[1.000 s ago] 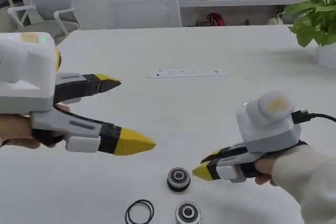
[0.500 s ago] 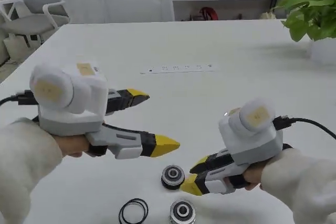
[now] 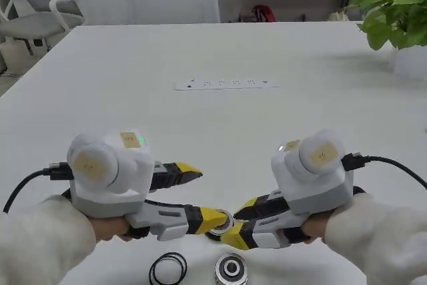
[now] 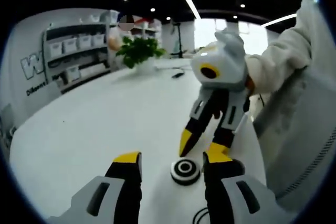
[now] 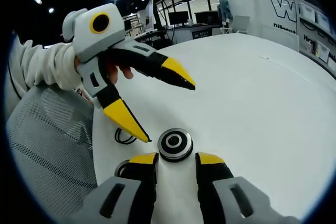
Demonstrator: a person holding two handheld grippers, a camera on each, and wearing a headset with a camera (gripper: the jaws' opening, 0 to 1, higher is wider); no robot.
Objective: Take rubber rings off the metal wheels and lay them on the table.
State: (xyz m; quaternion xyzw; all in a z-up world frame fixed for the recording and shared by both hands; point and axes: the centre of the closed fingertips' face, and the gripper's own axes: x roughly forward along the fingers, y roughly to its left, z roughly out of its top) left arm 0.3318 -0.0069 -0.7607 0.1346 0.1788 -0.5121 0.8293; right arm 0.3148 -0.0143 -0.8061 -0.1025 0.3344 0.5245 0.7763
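Our left gripper (image 3: 207,196), jaws wide apart, and right gripper (image 3: 230,226), jaws apart, meet at a metal wheel (image 5: 175,144) on the bench (image 3: 220,131); black rubber rings (image 3: 167,269) lie near.

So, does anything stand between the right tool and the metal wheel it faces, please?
Nothing visible does: the metal wheel lies at the open jaw tips of the right tool. One tip of the left tool sits close beside the wheel, not between.
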